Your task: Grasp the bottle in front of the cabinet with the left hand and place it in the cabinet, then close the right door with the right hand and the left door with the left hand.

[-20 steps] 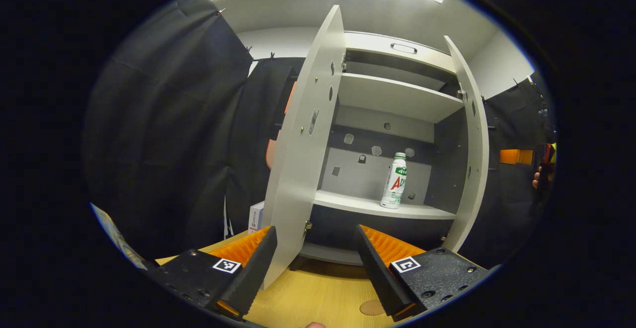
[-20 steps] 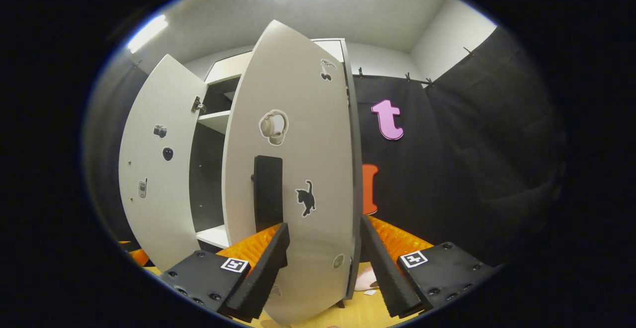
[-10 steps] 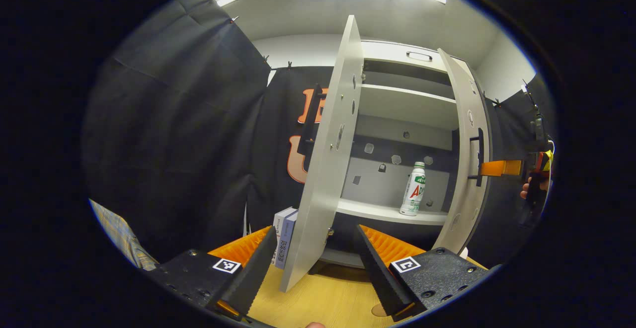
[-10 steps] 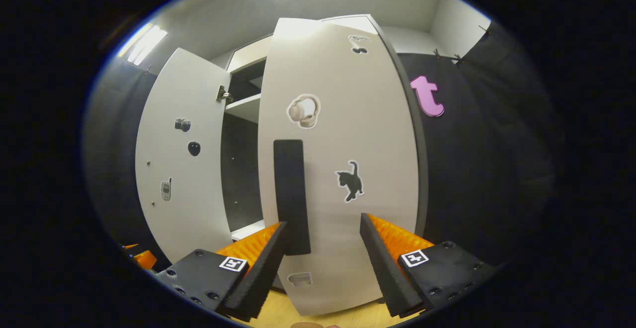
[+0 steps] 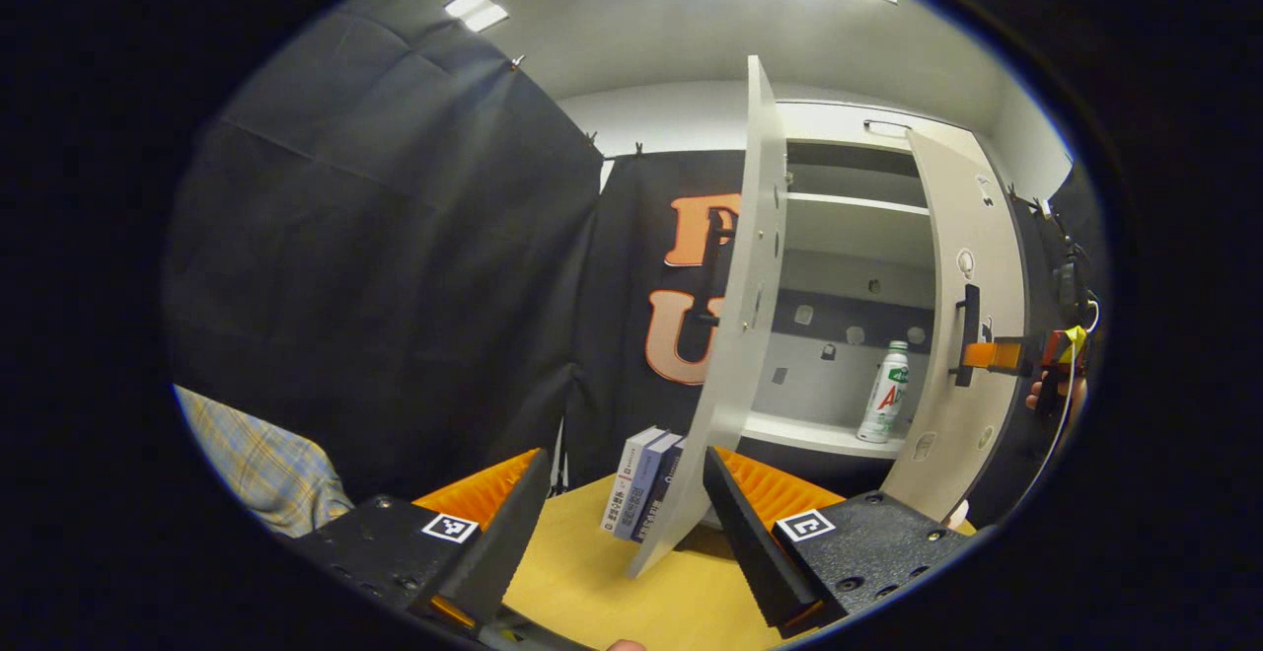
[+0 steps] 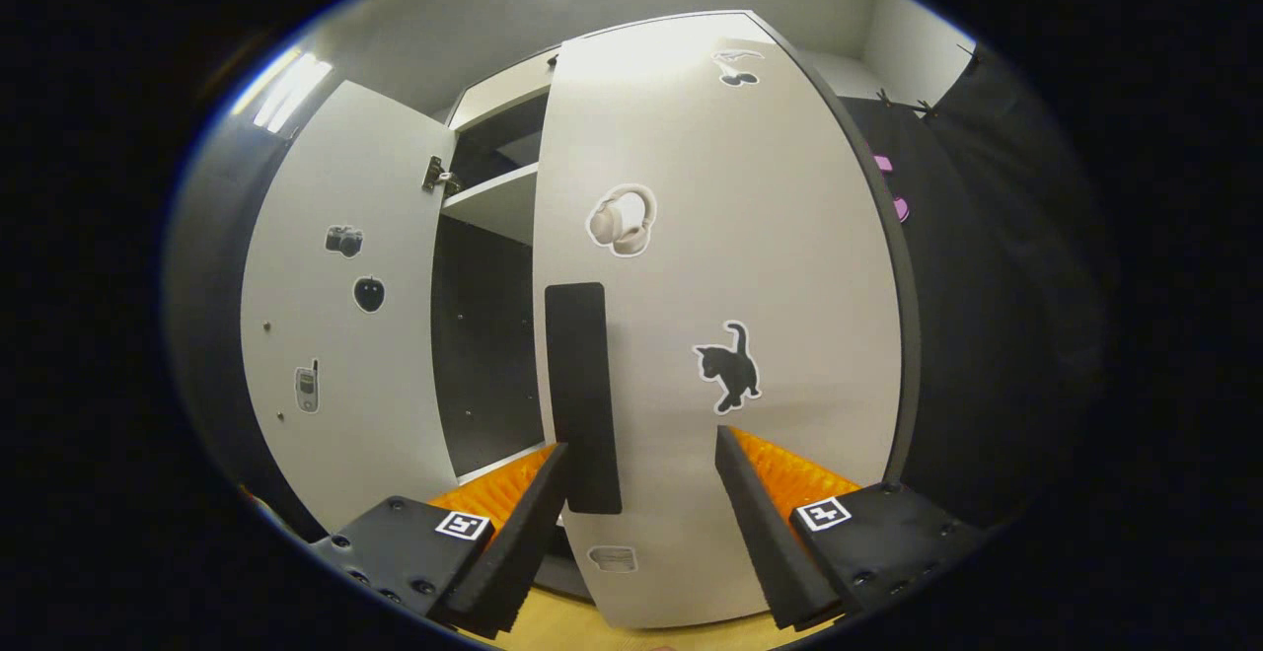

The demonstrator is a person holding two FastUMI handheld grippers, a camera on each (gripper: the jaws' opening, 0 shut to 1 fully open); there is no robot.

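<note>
Cabinet (image 5: 854, 133): flat white panels, bottle (image 5: 883, 393) upright on shelf. Left gripper (image 5: 617, 523) and right gripper (image 6: 641, 523): ridged fingers wide, empty.

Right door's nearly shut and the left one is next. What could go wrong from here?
1. The right gripper is open with the handle by its left finger; pushing on could snag it.
2. The left door stands wide open, edge-on just ahead of the left gripper; a careless swing might knock the books beside it.
</note>
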